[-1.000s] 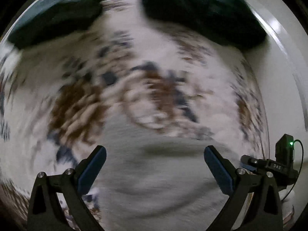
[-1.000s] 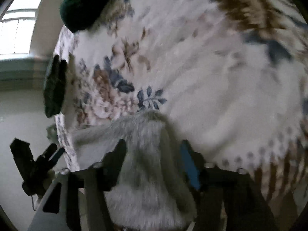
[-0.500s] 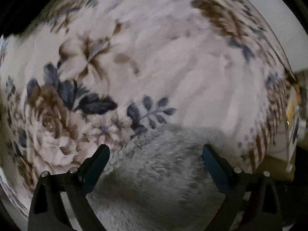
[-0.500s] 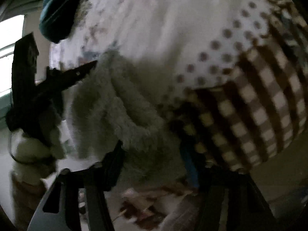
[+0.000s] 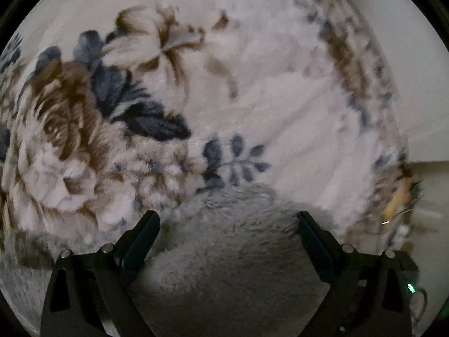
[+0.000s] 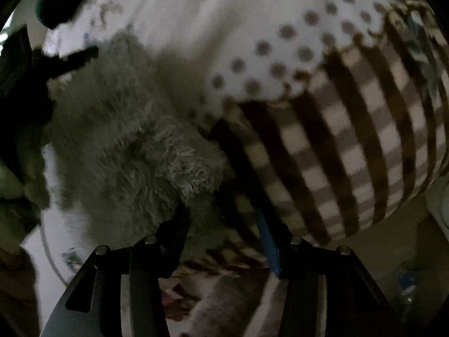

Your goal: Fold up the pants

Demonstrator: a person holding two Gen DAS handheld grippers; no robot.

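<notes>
Left wrist view: the left claw [image 5: 228,234] stands wide open, its two dark fingers spread to either side of a mound of grey fluffy pants [image 5: 233,255]; neither pad presses on the fabric. The pants lie on a white blanket [image 5: 252,78] printed with brown and blue flowers, and the blanket fills the frame beyond the fabric. A pale wall [image 5: 407,64] shows past the blanket's right edge. Right wrist view: the right claw [image 6: 224,219] is partly open and its jaws are opening, with a bunched fold of the pants [image 6: 134,140] between them; whether the pads grip the fabric cannot be told in the dim light. To the right of the fold, the blanket [image 6: 336,140] shows a dotted zone and a brown checked border. The other claw's dark finger [image 6: 75,57] lies at the pants' upper left edge.
</notes>
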